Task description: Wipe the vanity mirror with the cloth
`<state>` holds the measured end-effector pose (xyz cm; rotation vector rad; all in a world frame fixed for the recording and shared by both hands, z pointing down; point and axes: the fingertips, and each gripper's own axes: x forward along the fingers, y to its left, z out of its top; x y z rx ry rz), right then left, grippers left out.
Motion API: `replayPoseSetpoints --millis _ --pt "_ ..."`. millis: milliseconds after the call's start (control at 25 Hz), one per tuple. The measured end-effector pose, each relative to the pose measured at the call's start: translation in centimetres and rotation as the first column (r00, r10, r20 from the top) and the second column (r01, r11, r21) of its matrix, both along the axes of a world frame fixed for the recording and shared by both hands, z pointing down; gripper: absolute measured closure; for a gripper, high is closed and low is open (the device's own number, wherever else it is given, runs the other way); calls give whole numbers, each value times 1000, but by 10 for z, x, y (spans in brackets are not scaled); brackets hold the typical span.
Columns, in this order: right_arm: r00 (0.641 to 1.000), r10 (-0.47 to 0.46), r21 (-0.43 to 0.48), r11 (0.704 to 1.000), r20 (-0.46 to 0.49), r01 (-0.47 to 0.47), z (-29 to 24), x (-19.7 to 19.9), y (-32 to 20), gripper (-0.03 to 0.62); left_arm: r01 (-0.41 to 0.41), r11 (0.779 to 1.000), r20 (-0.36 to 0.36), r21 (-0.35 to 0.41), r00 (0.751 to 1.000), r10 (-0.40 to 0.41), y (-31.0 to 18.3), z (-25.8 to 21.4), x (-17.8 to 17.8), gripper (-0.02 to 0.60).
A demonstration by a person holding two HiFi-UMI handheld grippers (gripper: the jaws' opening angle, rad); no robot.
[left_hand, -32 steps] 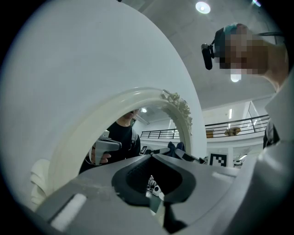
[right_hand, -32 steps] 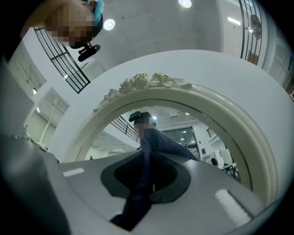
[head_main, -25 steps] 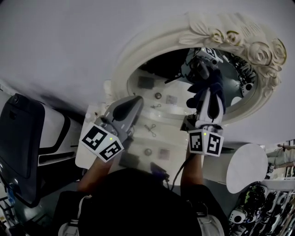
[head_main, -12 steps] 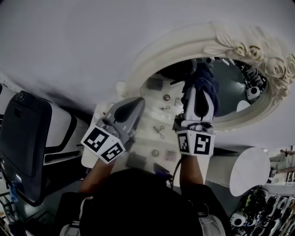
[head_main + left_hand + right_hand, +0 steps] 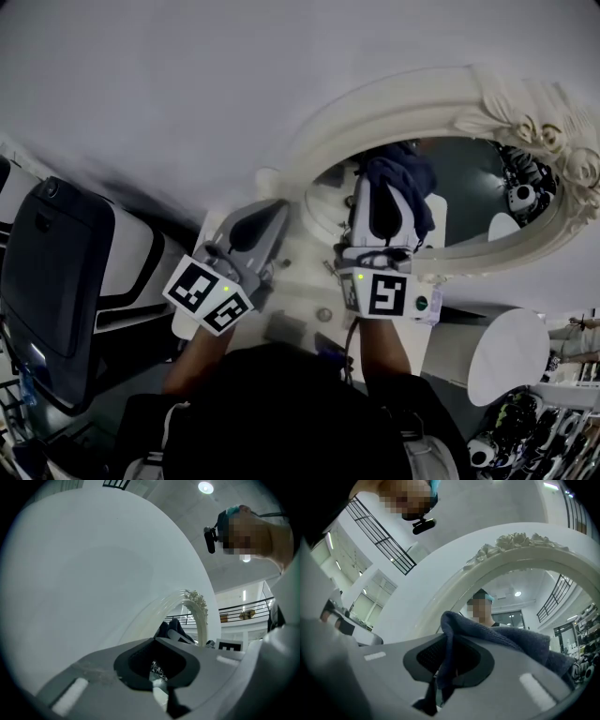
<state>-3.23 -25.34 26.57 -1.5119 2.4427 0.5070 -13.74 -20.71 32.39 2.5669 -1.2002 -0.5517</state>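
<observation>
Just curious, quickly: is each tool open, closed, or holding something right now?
Left tool: closed, holding nothing.
Right tool: closed on the dark blue cloth.

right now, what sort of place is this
Probably a vanity set up inside a big, hall-like building rather than a home bedroom. There is an ornate cream-framed vanity mirror, but black gallery railings and a high ceiling light show beyond it.

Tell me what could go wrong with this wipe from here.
The cloth is pinched by one fold in the right gripper; pressing on the mirror might pull it free. The gripper's hard tips sit right behind it and could knock the glass or carved frame.
</observation>
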Motion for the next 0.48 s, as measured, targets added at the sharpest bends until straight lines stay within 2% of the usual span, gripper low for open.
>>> replayPoseSetpoints --millis 360,480 --pt "997 -55 -5 998 -63 55 11 -32 -1 546 14 1000 -11 -4 1000 -14 -3 2 -11 580" --pt "990 -96 -45 995 -102 92 25 -48 -2 546 19 1000 -13 -2 1000 -19 -2 1 -13 580"
